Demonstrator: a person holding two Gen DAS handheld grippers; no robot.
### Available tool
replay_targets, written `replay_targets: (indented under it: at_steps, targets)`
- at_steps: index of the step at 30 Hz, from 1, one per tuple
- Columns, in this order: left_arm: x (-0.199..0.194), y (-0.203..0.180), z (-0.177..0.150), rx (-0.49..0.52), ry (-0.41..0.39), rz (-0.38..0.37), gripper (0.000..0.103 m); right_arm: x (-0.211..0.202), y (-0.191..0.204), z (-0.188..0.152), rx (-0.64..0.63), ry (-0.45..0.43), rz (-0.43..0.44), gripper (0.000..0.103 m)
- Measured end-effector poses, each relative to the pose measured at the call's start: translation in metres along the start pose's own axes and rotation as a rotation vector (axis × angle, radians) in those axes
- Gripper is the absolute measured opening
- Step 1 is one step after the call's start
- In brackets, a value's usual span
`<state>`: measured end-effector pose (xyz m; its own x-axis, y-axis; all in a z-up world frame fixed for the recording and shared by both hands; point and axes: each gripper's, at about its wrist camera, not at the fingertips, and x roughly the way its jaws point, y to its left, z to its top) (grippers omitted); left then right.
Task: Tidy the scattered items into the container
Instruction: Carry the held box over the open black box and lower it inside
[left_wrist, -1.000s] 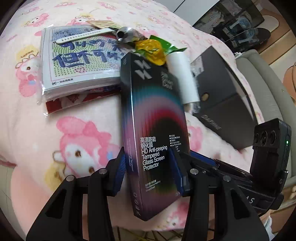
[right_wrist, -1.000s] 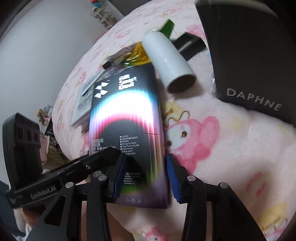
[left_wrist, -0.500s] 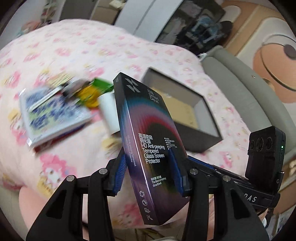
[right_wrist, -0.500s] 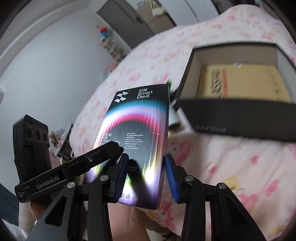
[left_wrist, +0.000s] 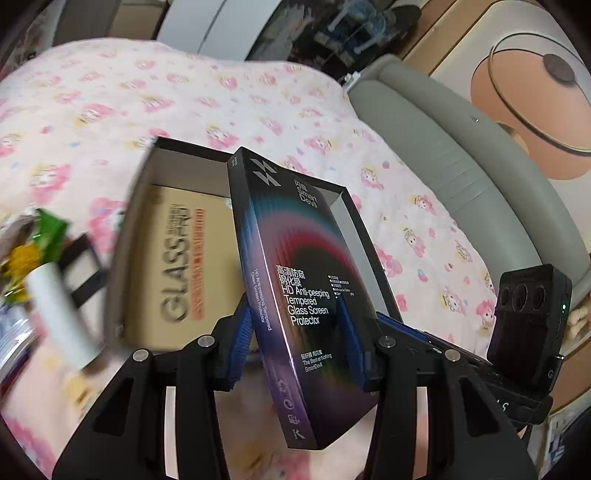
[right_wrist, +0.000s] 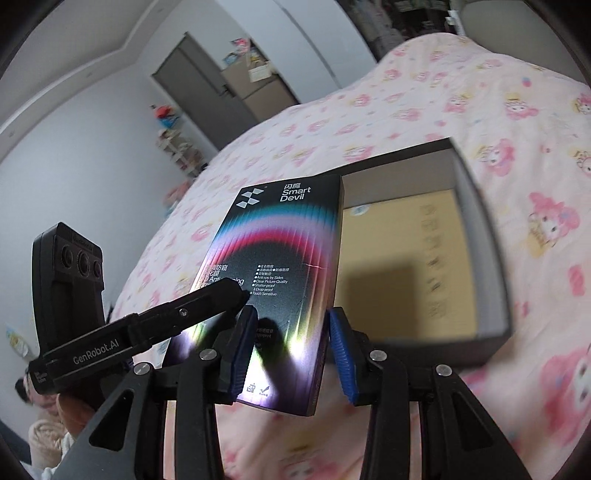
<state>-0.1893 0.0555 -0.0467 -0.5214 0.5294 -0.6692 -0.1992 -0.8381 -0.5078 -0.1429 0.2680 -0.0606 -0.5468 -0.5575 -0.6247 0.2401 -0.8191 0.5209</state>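
Each black claw has blue ribbed pads, silver screws and "GenRobot.AI" lettering.

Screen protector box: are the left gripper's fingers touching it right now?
Touching. The left wrist view shows both blue fingers of the left gripper pressed against the screen protector box, held over the open container.

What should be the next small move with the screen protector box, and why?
Probably carry it a little farther over the open black container and lower it in. Both grippers, left and right, hold the screen protector box above the bedspread, partly over the container, where a tan package already lies.
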Motion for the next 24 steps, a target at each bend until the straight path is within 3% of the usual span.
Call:
replay_targets:
  at_steps: [6, 10, 11, 14, 16, 19, 21, 24]
  targets:
    - [0.059, 0.010, 0.015, -0.046, 0.103, 0.009, 0.046, 0.022, -0.042, 0.022, 0.066, 0.042, -0.064, 0.035]
    - [0.086, 0.022, 0.023, -0.109, 0.178, 0.006, 0.044, 0.035, -0.050, 0.026, 0.070, 0.070, -0.102, 0.033]
    - [0.090, 0.022, 0.023, -0.101, 0.200, 0.027, 0.040, 0.039, -0.050, 0.029, 0.059, 0.081, -0.120, 0.032]
    - [0.095, 0.021, 0.021, -0.082, 0.229, 0.091, 0.041, 0.044, -0.046, 0.031, 0.042, 0.095, -0.164, 0.032]
    - [0.087, 0.023, 0.021, -0.090, 0.202, 0.108, 0.041, 0.039, -0.045, 0.029, 0.030, 0.074, -0.192, 0.032]
    - [0.082, 0.032, 0.023, -0.128, 0.161, 0.228, 0.041, 0.030, -0.044, 0.024, 0.009, 0.056, -0.238, 0.032]
    - [0.090, 0.040, 0.023, -0.164, 0.204, 0.309, 0.041, 0.026, -0.047, 0.022, 0.006, 0.052, -0.270, 0.032]
    - [0.106, 0.036, 0.018, -0.141, 0.275, 0.363, 0.041, 0.022, -0.048, 0.021, 0.007, 0.052, -0.277, 0.032]
